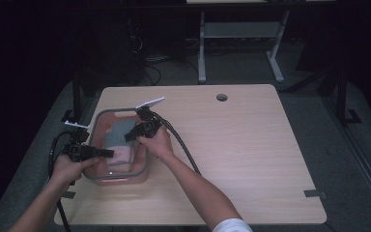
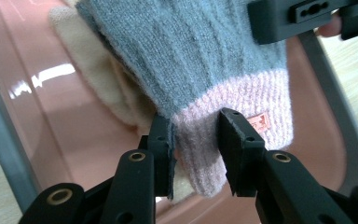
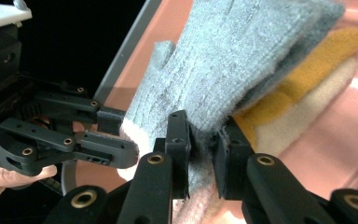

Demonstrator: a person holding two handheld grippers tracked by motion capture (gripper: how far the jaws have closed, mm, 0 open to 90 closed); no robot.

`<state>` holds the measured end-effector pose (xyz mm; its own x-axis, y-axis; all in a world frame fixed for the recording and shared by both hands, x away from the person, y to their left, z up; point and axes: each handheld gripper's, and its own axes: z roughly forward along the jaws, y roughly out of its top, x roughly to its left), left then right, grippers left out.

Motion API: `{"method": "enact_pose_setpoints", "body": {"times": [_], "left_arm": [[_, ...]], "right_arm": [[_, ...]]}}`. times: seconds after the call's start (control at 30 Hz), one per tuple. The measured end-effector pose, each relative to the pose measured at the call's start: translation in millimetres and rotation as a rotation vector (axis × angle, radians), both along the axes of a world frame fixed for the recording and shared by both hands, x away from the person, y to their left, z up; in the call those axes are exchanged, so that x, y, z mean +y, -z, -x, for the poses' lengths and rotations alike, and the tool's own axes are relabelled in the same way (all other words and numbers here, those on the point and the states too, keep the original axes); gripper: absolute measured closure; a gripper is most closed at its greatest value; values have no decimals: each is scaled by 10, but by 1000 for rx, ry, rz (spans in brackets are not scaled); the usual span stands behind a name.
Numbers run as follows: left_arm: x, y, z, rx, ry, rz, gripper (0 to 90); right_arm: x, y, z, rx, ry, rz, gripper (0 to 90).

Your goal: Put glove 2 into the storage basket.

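A pink see-through bin (image 1: pixel 117 111) with a grey rim stands at the table's left. A grey knit glove (image 2: pixel 186 56) with a pink cuff (image 2: pixel 256 100) lies in it, on top of a yellow knit piece (image 3: pixel 303 60) and a cream one (image 3: pixel 307 102). My left gripper (image 2: pixel 196 140) is shut on the pink cuff, reaching in from the bin's left side (image 1: pixel 110 152). From the right side, my right gripper (image 3: pixel 205 144) is shut on the glove's grey edge a little further along (image 1: pixel 128 137). The two grippers sit close together over the bin.
The wooden table (image 1: pixel 251 145) stretches to the right of the bin, with a cable hole (image 1: pixel 221 97) near its far edge and a tape mark (image 1: pixel 315 194) at the front right. Beyond it stand the white legs of another table (image 1: pixel 202 48).
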<state>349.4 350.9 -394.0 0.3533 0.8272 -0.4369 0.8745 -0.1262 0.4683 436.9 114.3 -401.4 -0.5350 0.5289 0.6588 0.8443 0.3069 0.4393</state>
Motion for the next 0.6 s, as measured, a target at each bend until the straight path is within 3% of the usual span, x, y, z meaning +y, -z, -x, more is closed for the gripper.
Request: {"method": "enact_pose_setpoints", "body": {"times": [0.27, 0.6], "left_arm": [[-34, 4, -3, -4, 4, -43, 660], [-59, -24, -19, -8, -1, -51, 627]], "right_arm": [[-15, -75, -5, -52, 5, 58, 732], [-177, -176, -36, -57, 43, 24, 730]]}}
